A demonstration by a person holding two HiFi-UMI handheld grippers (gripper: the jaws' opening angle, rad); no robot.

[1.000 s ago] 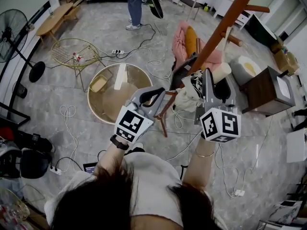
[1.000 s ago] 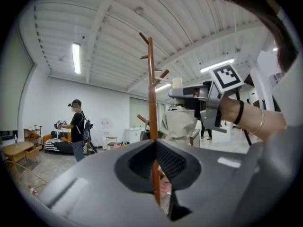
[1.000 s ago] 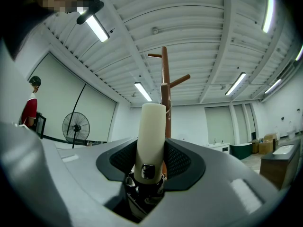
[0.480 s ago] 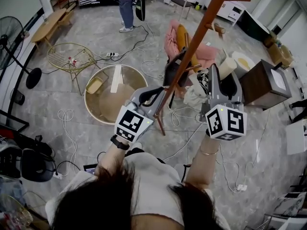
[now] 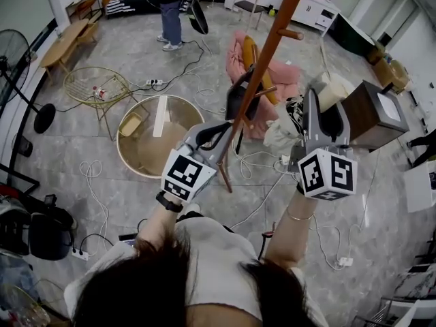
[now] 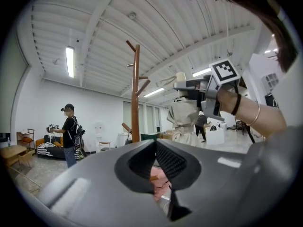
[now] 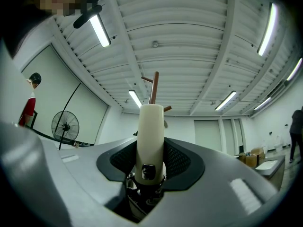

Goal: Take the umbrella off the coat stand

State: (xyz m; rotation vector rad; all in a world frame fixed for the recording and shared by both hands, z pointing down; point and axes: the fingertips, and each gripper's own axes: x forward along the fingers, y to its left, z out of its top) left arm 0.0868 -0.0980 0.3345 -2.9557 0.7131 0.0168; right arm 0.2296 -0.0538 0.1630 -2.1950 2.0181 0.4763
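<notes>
A folded beige umbrella (image 5: 281,129) with a cream handle (image 5: 330,87) hangs in my right gripper (image 5: 325,114), which is shut on the handle (image 7: 150,126). The umbrella is off to the right of the brown wooden coat stand (image 5: 262,67) and clear of its pegs. In the left gripper view the umbrella (image 6: 183,119) hangs beside the stand (image 6: 136,93), under the right gripper. My left gripper (image 5: 219,133) is at the stand's pole, to its left. Its jaws (image 6: 155,150) are shut with nothing between them. The stand's top (image 7: 154,86) shows behind the handle.
A round glass table (image 5: 136,157) and a wire side table (image 5: 95,87) stand at the left. A pink chair (image 5: 286,73) is behind the stand, a dark wood cabinet (image 5: 375,114) at the right. Cables (image 5: 255,162) lie on the floor. A person (image 5: 170,5) stands far back.
My right gripper has carried the umbrella up and to the right, away from the stand's pole. The left gripper has hardly shifted in the picture.
</notes>
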